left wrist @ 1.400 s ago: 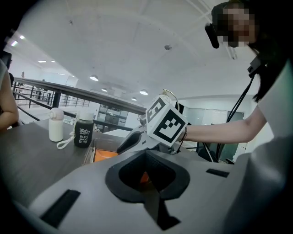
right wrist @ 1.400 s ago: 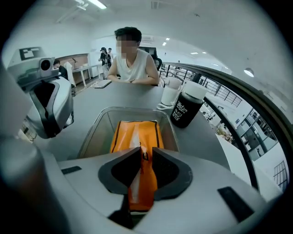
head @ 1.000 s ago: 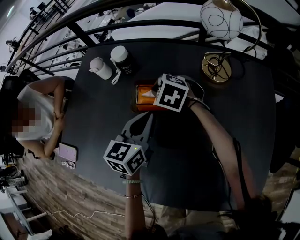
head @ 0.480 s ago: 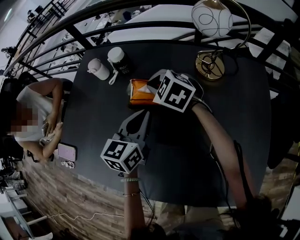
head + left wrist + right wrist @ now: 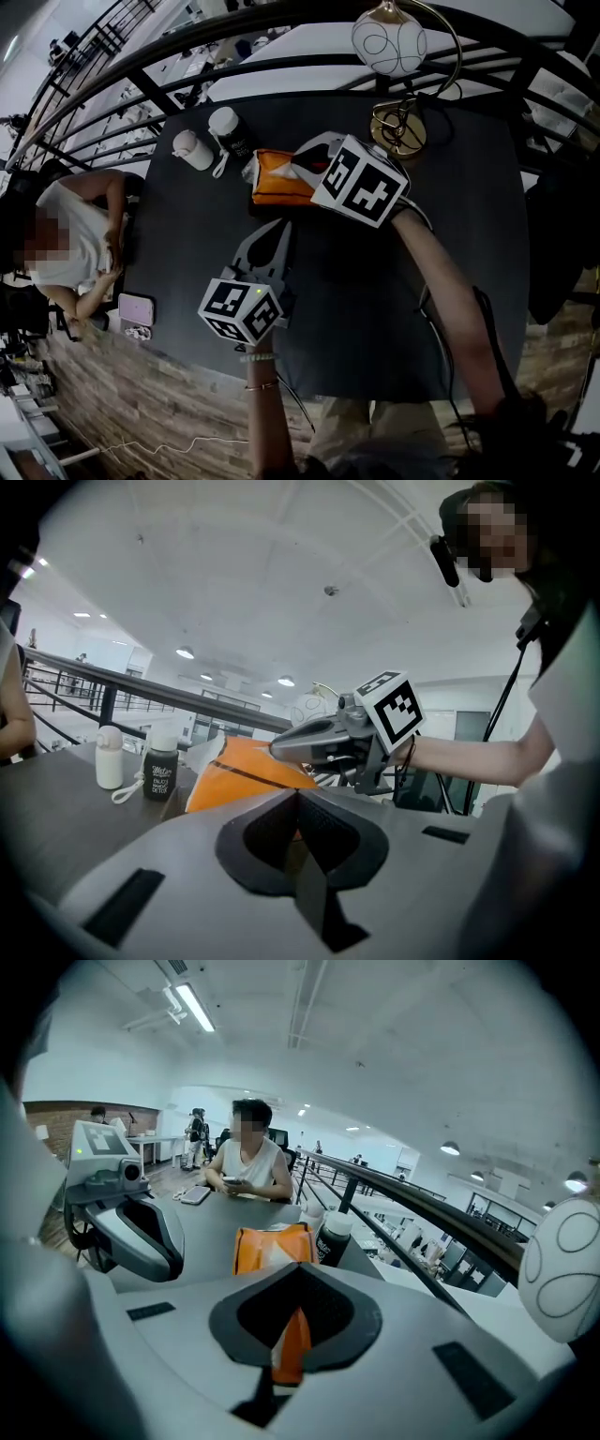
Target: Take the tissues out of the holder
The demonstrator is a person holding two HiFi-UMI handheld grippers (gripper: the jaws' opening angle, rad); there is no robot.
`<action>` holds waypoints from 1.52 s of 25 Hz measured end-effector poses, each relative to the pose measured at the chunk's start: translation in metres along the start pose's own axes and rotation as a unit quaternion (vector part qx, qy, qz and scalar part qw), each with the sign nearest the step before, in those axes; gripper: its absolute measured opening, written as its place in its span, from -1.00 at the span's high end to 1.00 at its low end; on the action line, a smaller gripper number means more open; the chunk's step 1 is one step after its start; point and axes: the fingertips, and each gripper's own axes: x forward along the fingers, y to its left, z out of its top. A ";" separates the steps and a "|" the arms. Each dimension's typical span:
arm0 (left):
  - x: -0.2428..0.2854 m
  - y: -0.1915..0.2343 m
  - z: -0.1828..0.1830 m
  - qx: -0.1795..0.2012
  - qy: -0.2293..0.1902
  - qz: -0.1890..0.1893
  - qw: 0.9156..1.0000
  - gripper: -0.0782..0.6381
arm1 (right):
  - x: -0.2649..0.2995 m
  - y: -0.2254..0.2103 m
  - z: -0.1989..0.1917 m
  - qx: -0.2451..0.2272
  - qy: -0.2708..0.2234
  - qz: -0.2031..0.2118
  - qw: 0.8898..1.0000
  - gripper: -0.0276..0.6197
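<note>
Left gripper and right gripper: pale grey, black-lined jaws; each bears a black-and-white marker cube. A beaded bracelet circles the left wrist.

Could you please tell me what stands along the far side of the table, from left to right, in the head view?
White bottle → dark bottle with a white cap → orange tissue holder → gold lamp base.
</note>
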 end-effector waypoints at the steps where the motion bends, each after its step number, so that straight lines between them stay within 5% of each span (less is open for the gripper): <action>1: -0.001 -0.004 0.002 0.002 -0.003 -0.002 1.000 0.76 | -0.008 0.000 0.003 -0.001 -0.005 -0.005 1.000 0.88; 19: -0.024 -0.076 -0.005 0.010 -0.022 0.015 1.000 0.76 | -0.116 0.026 -0.014 0.000 -0.049 -0.018 0.999 0.87; 38: -0.052 -0.128 -0.064 -0.015 0.006 0.023 1.000 0.76 | -0.134 0.104 -0.108 0.042 0.009 0.030 0.999 0.87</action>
